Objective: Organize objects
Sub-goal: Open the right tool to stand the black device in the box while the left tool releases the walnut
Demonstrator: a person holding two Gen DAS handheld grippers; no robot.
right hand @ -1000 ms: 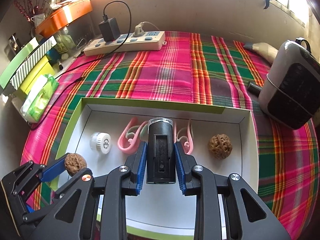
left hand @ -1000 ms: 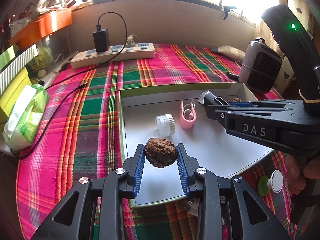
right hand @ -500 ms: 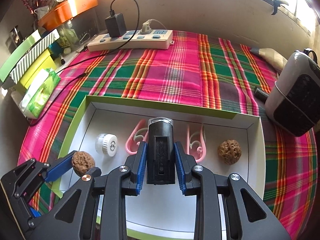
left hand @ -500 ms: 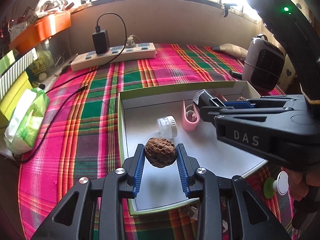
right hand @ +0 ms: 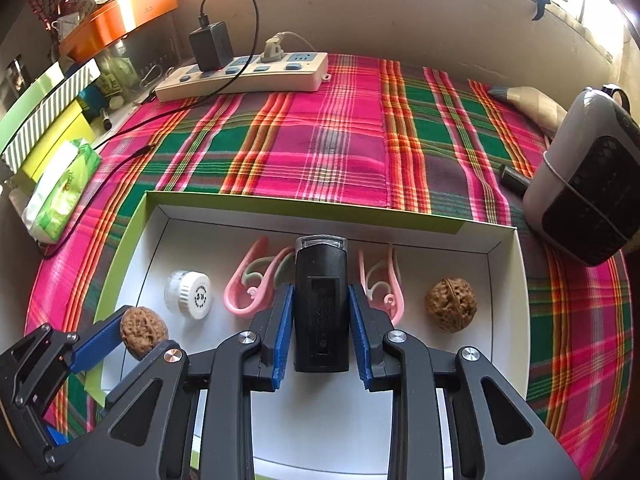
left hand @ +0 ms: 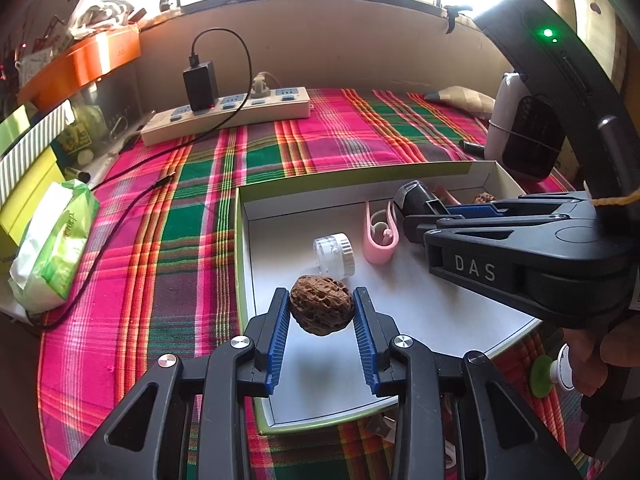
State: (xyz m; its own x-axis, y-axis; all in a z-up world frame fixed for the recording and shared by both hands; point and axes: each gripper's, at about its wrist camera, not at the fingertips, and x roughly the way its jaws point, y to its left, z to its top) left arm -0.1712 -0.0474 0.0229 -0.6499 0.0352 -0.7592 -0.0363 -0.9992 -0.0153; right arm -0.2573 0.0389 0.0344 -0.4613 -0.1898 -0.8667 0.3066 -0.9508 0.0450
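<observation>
Over the white box (right hand: 505, 292) I am lifting both loads a little higher; my left gripper (left hand: 321, 322) is clamping a walnut (left hand: 321, 310), my right gripper (right hand: 320, 320) a black device (right hand: 320, 308); neither is being set down yet.

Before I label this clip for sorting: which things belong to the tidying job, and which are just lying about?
In the job: walnut in left tongs; black device in right tongs; white box; second walnut; pink clips; small jar.
Lying about: power strip; tissue pack; heater.
</observation>
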